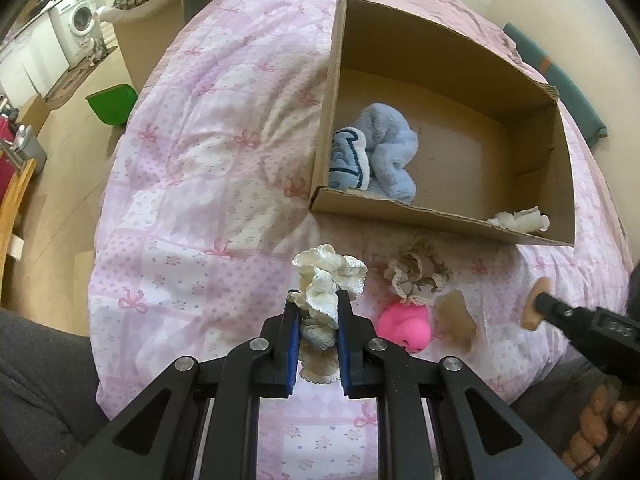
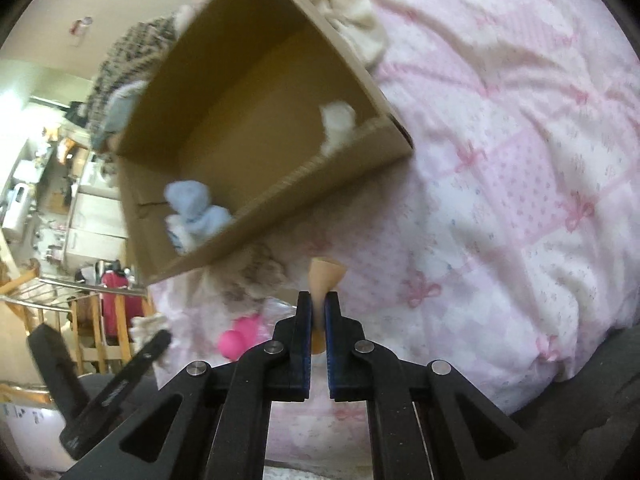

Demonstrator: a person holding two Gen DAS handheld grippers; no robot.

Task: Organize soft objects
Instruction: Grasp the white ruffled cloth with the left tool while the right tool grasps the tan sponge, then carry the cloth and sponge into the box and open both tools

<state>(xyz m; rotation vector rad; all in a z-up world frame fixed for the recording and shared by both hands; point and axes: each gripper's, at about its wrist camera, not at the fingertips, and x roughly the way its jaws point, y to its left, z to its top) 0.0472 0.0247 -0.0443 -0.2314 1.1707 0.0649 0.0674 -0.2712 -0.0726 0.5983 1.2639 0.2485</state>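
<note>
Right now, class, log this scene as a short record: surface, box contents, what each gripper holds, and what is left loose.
surface: pink quilt
box contents: blue cloth, white scrap
left gripper: shut on cream scrunchie
right gripper: shut on tan sponge
loose on quilt: beige scrunchie, pink toy, clear piece

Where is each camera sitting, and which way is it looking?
Left wrist: sits on the left gripper, looks along its fingers at the cream scrunchie it holds and the cardboard box; a hand shows lower right.
Right wrist: sits on the right gripper, facing the box; it holds a tan sponge.
Both share the box, blue cloth, pink toy.
</note>
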